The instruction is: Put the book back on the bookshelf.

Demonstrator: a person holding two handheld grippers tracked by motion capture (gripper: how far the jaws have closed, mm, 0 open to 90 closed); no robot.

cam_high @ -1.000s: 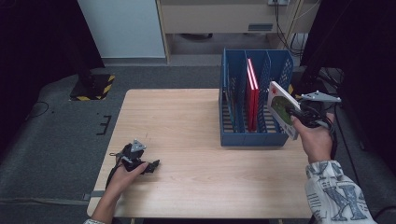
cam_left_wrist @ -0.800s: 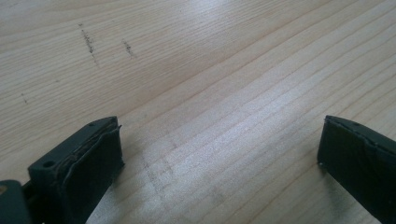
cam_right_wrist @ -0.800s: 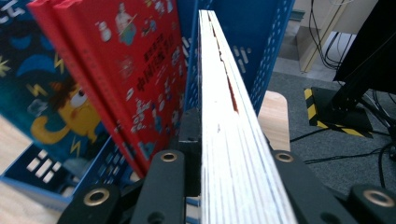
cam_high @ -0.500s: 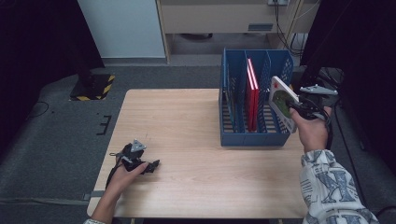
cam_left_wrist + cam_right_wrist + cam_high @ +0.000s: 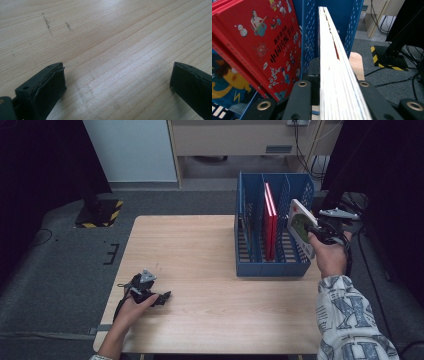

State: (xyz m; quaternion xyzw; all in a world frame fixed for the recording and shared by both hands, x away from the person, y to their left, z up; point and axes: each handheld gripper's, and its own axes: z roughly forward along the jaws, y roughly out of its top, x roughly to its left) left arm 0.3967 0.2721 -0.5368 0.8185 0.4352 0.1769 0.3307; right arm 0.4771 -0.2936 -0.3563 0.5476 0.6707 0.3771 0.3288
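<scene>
High view, going left to right: the left gripper (image 5: 159,297) is lying low on the wooden table (image 5: 200,250), its jaws spread wide around nothing (bare wood between them). Further right, the blue rack (image 5: 272,265) is holding a red book (image 5: 270,220) upright. The right gripper (image 5: 314,231) is clamping a white book (image 5: 300,225), tilted, above the rack's right-hand slot.

book's cover (image 5: 337,75) edge-on (unreadable), rack (image 5: 308,37) cropped
</scene>
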